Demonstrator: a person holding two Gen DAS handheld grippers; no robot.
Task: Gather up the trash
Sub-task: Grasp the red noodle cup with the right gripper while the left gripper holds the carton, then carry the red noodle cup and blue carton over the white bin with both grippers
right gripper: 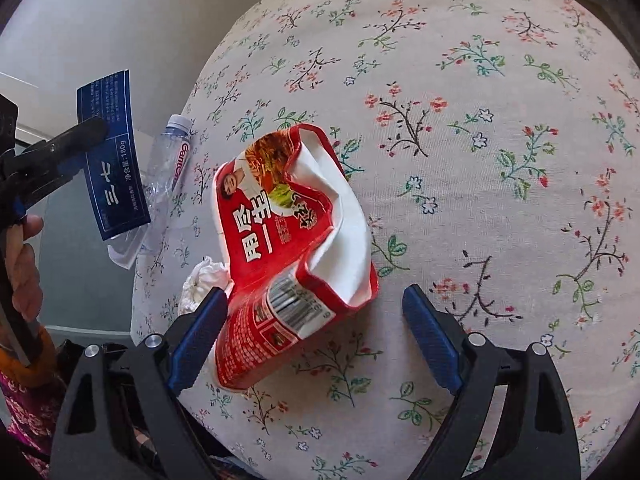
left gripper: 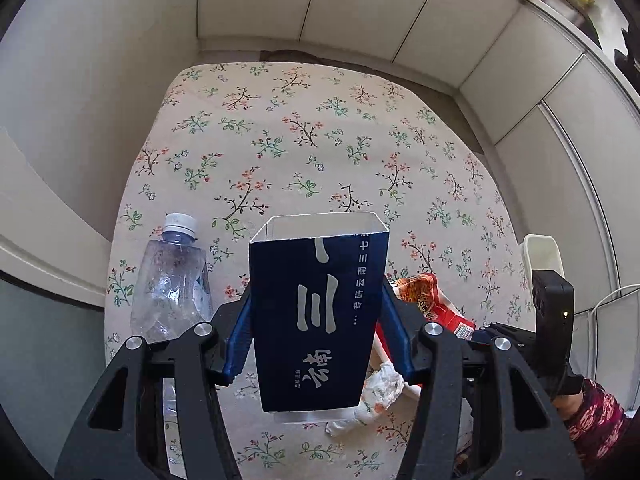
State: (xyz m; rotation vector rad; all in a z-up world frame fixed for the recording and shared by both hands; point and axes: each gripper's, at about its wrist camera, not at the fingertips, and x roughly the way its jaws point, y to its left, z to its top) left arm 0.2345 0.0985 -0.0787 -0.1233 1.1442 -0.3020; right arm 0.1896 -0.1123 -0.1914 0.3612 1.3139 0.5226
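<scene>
Box [left gripper: 318, 320] at frame centre in the left wrist view, clamped between the two pads of the left gripper [left gripper: 316, 330], lifted above the table [left gripper: 304, 140]. Bottle [left gripper: 172, 280] lying on the table left of the box; crumpled tissue [left gripper: 378, 396] below and right of it; crushed noodle cup [left gripper: 432, 300] to the right, partly behind the right-hand finger. In the right wrist view — cup on the table at centre, between the spread pads of the right gripper [right gripper: 316, 332], touching the left one, apart from the other. Tissue just left of the cup — bottle and box further toward upper left.
</scene>
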